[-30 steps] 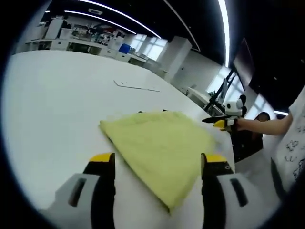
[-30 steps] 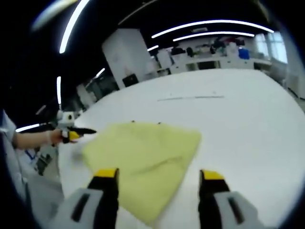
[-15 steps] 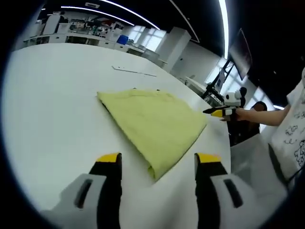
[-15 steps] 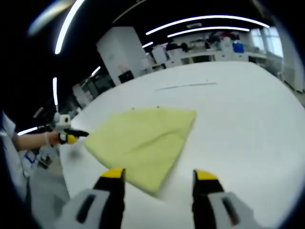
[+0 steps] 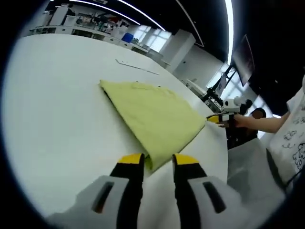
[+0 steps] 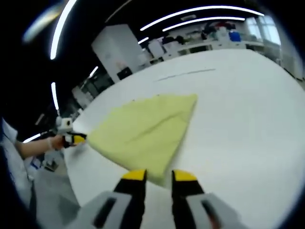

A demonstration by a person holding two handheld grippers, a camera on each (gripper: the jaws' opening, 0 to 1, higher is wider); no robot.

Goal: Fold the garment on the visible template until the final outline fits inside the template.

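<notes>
since the earlier frames both tools' jaws have been drawn nearly together. on the white counter [image 5: 52,105] the folded yellow garment [image 5: 152,117] is laid flat, its near corners pinched by left tool [image 5: 158,164] and right tool [image 6: 158,178].

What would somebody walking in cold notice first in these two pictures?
The folded yellow-green garment lying flat in the middle of the big white table. Next, the left claw, jaws nearly together at the cloth's near corner, and the right claw doing the same at its own near corner. Overhead, long white light strips cut across a dark ceiling.
</notes>
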